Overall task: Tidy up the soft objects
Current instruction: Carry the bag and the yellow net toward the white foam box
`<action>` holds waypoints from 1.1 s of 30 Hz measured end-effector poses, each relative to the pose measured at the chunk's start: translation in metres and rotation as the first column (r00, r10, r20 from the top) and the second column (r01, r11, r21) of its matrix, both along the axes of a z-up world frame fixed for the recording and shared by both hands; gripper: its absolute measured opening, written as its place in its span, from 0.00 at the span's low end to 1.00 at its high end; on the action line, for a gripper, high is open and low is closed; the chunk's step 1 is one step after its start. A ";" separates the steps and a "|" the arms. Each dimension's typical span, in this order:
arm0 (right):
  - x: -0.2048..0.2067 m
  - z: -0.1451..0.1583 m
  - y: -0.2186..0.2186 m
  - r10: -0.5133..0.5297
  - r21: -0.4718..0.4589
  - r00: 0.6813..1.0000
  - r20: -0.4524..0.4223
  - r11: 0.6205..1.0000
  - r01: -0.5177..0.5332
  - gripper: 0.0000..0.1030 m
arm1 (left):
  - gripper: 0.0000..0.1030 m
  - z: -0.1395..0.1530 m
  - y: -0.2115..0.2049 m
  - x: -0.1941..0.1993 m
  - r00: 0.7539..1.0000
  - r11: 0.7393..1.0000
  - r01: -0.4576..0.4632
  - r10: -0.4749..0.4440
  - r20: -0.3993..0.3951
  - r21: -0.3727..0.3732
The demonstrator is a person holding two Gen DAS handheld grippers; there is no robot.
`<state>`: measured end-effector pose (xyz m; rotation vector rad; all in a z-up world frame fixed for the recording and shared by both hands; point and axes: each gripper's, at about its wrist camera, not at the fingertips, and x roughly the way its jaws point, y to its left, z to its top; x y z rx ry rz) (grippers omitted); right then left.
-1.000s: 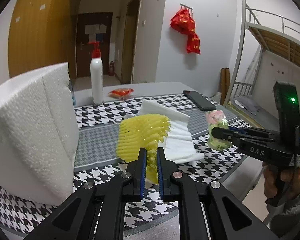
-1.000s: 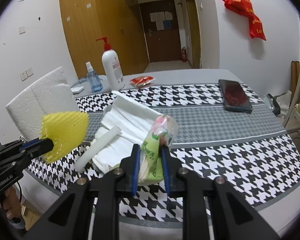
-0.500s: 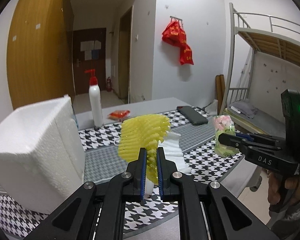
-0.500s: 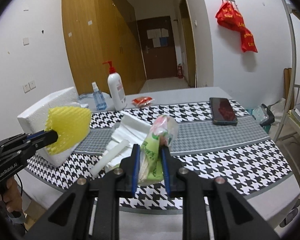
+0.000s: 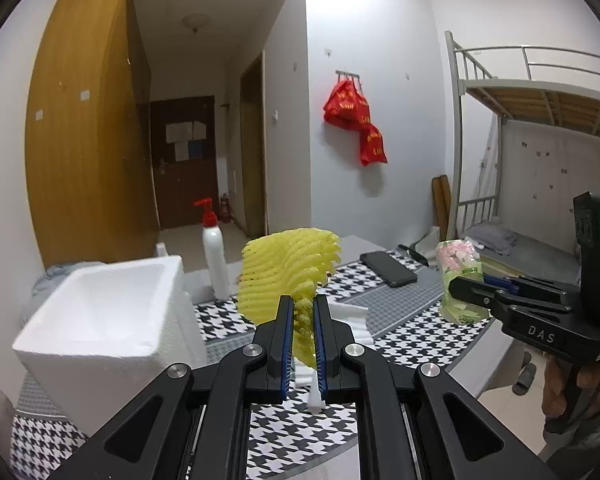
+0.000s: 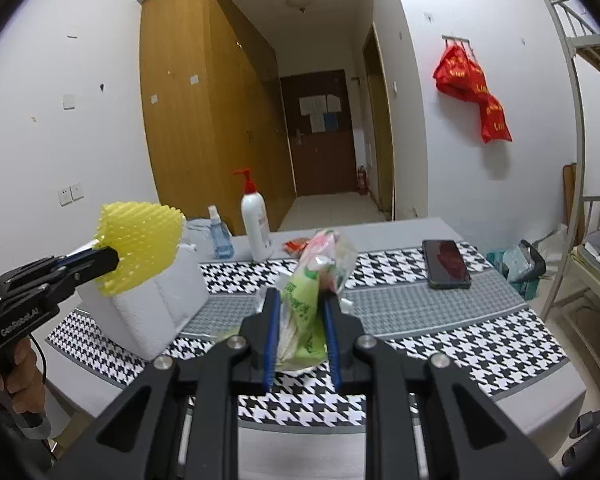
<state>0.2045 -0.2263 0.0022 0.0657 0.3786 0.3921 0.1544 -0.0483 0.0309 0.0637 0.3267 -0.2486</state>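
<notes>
My left gripper (image 5: 301, 312) is shut on a yellow foam net sleeve (image 5: 288, 272), held up in the air beside the open white foam box (image 5: 100, 320). From the right wrist view the same sleeve (image 6: 140, 246) hangs over the box (image 6: 156, 308) at the left. My right gripper (image 6: 300, 308) is shut on a green and pink tissue pack (image 6: 312, 280), lifted above the houndstooth table (image 6: 440, 344). The left wrist view shows that pack (image 5: 460, 276) at the right. White foam sheets (image 5: 352, 316) lie on the table below my left gripper.
A white pump bottle (image 6: 256, 228) with a red top, a small blue spray bottle (image 6: 220, 238) and a red packet (image 6: 296, 245) stand at the table's far side. A black phone (image 6: 446, 264) lies to the right. A bunk bed (image 5: 540, 128) stands beyond the table.
Both grippers have risen with their loads. The box's open top now shows in the left view, and the table has dropped lower in both views.
</notes>
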 end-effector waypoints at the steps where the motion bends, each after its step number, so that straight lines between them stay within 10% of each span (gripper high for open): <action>1: -0.002 0.002 0.001 -0.001 0.000 1.000 0.005 1.000 0.001 0.24 | 0.10 0.002 0.002 -0.002 1.000 1.000 -0.004 0.004 0.011 0.000; 33: -0.025 0.041 0.068 0.147 -0.019 0.979 0.144 0.989 -0.145 0.24 | 0.10 0.031 0.066 -0.050 0.968 0.981 -0.190 0.192 0.159 -0.030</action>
